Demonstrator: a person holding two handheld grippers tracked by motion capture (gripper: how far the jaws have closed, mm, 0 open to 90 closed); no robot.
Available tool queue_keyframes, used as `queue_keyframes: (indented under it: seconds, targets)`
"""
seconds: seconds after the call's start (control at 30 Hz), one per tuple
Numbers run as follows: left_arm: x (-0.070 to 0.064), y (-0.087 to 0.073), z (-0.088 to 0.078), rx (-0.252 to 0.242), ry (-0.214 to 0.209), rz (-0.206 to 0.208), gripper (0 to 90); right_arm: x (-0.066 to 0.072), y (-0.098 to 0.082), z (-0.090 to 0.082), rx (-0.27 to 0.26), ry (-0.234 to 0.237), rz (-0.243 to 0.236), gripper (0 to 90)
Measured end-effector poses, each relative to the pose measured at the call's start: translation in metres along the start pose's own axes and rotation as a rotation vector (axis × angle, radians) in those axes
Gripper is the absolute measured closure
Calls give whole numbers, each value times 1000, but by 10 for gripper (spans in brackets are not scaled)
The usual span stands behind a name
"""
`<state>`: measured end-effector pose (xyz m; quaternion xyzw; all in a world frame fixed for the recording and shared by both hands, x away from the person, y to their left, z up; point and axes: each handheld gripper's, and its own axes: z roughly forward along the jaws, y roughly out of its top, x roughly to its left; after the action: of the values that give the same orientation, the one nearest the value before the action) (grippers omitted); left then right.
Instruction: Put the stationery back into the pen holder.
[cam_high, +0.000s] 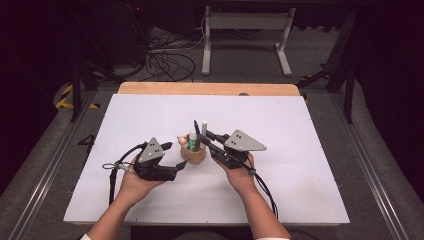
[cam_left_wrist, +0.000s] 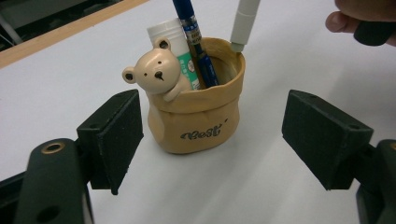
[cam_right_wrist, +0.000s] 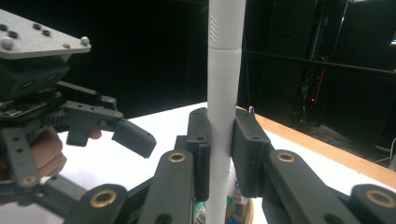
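A tan pouch-shaped pen holder (cam_high: 196, 156) with a small bear figure (cam_high: 181, 141) on its rim stands mid-table. In the left gripper view the holder (cam_left_wrist: 194, 121) contains a blue pen (cam_left_wrist: 194, 37) and a white glue stick (cam_left_wrist: 169, 35). My left gripper (cam_left_wrist: 219, 135) is open, with its jaws either side of the holder and clear of it. My right gripper (cam_right_wrist: 220, 144) is shut on a white pen (cam_right_wrist: 224, 93), held upright. The white pen's lower tip (cam_left_wrist: 238, 45) sits at the holder's rim. From above, the right gripper (cam_high: 205, 136) hangs just over the holder.
The holder stands on a white mat (cam_high: 300, 150) that covers a wooden table whose far edge (cam_high: 207, 88) shows. Beyond the table are floor cables (cam_high: 165, 62) and a white stand (cam_high: 245, 30). One finger of the left gripper (cam_right_wrist: 134, 136) is close to the held pen.
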<state>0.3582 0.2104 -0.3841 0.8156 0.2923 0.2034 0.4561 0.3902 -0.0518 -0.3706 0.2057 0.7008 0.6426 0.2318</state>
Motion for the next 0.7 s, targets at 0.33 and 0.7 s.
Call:
queue_keyframes:
  seconds: [0.33,0.7]
  targets:
    - [2,-2,2,-2,3,-16,211,-3,-16,22,4,-16,20,788]
    - [3,-3,3,7,3,-23,211,-2,-25,27,70,-30,16,787]
